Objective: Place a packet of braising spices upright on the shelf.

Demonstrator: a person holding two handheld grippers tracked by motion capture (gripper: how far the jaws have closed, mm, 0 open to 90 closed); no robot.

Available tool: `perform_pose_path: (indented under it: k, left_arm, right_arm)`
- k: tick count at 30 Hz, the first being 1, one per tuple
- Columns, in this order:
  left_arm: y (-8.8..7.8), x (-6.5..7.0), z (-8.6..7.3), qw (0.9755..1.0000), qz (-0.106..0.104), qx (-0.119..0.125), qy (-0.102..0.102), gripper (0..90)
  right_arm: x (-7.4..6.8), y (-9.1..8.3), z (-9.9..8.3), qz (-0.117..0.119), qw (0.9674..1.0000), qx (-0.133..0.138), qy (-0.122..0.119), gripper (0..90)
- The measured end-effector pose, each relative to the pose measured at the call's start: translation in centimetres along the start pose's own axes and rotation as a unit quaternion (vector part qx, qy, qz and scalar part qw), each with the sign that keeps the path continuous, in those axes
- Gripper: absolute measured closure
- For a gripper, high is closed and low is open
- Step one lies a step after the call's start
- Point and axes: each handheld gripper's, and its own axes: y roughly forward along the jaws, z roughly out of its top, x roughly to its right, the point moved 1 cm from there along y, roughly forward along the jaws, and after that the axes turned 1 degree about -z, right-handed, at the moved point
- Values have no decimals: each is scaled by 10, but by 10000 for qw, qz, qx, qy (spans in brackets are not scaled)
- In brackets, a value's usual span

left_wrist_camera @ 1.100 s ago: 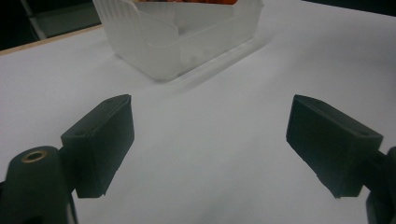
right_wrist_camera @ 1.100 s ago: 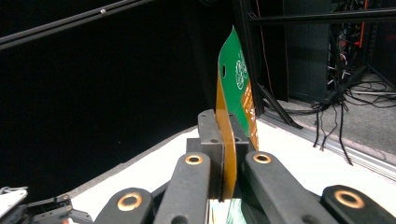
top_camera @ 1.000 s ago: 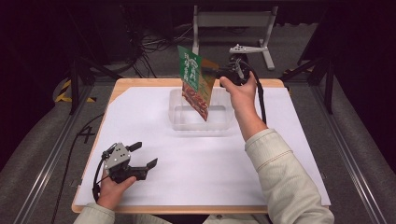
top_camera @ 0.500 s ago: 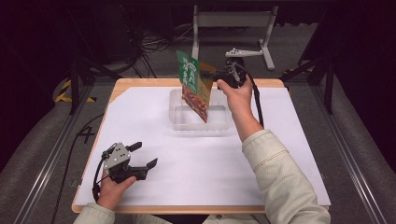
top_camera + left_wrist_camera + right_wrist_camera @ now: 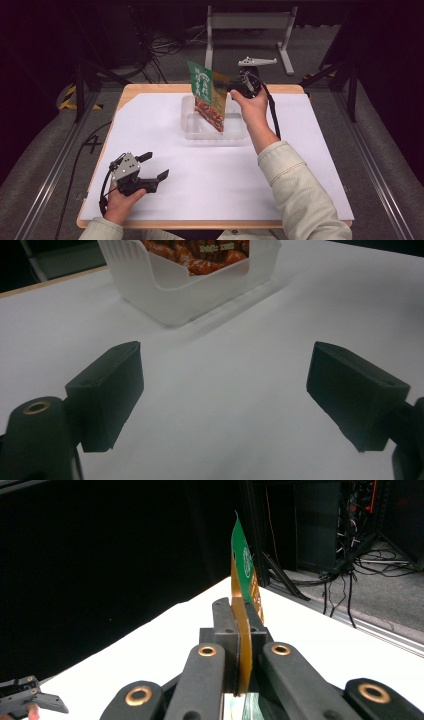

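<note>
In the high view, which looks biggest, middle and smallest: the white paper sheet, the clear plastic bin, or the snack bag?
1. white paper sheet
2. clear plastic bin
3. snack bag; close to the bin, and it is raised nearer the camera, so unsure.

A wooden counter is carrying a large white sheet that is covering nearly all of its top. A clear plastic tray is sitting directly on the sheet, near the middle of the counter's far edge.
</note>
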Motion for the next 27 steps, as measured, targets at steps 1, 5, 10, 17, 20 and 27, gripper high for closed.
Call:
perform_pose_path:
  k: [1, 5, 10, 17, 20, 27]
  left_arm:
    - [0, 0, 0, 10000, 3, -1, 12, 160]
    - [0, 0, 0, 10000, -5, -1, -2, 161]
    - [0, 0, 0, 10000, 1, -8, 19, 161]
    - [1, 0, 0, 10000, 0, -17, 21, 161]
    - [1, 0, 0, 10000, -1, -23, 20, 161]
    - [2, 1, 0, 10000, -19, -32, -6, 161]
  right_arm:
    - [0, 0, -1, 5, 10000, -1, 6, 900]
    - [0, 1, -2, -2, 10000, 14, 31, 900]
    - [-1, 1, -4, 14, 10000, 14, 24, 900]
    - [-2, 0, -7, 51, 10000, -23, -7, 899]
    - [-4, 0, -9, 71, 10000, -29, -31, 898]
    - [-6, -2, -15, -15, 9999, -139, -60, 900]
